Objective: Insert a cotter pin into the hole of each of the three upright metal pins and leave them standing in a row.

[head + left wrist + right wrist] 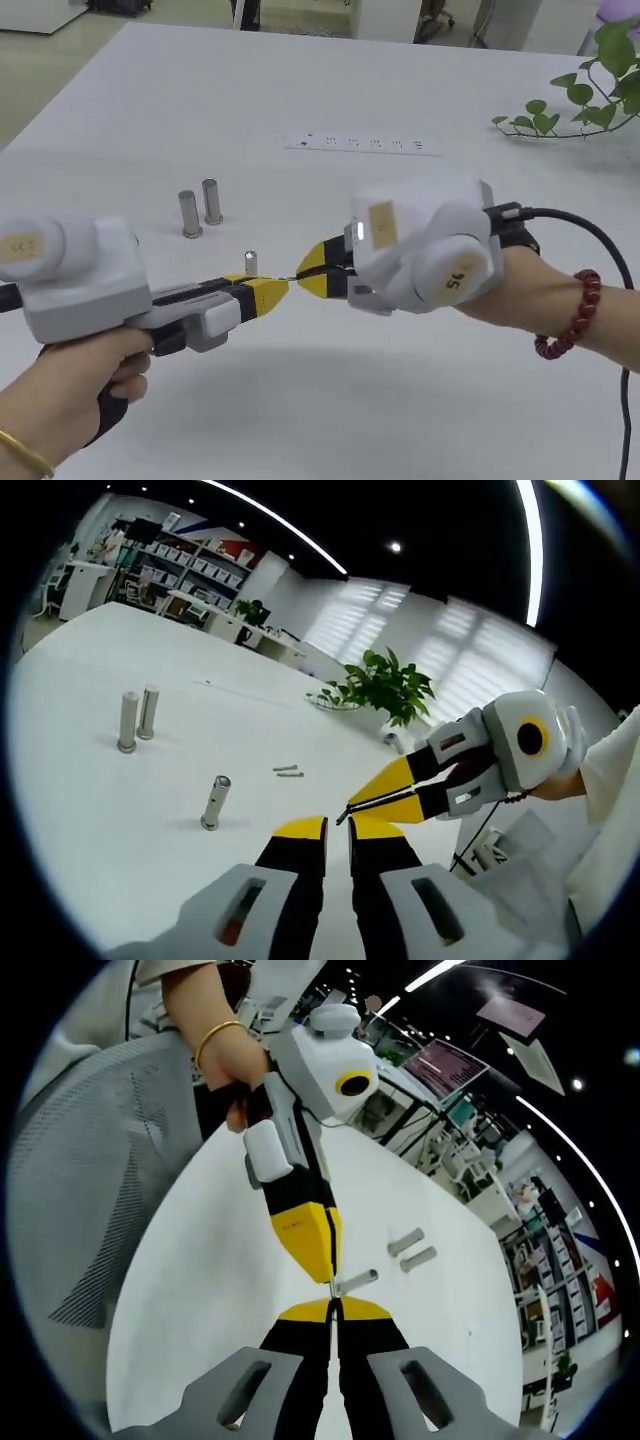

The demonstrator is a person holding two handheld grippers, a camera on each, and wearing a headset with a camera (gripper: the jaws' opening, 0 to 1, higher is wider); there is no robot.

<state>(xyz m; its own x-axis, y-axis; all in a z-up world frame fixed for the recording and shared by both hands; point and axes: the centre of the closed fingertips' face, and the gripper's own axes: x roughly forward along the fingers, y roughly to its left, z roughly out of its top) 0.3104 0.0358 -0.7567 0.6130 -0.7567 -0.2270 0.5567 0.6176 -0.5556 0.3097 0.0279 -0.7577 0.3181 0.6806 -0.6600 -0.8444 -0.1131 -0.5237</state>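
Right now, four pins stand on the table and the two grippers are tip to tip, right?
Not four: the head view shows three pins standing on the table, two side by side and one alone. The left gripper and right gripper are indeed tip to tip, a cotter pin between them.

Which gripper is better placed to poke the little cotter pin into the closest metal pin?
Probably the right gripper: its jaws are shut on the cotter pin, and the nearest metal pin stands close to its tips. The left gripper has its jaws slightly apart.
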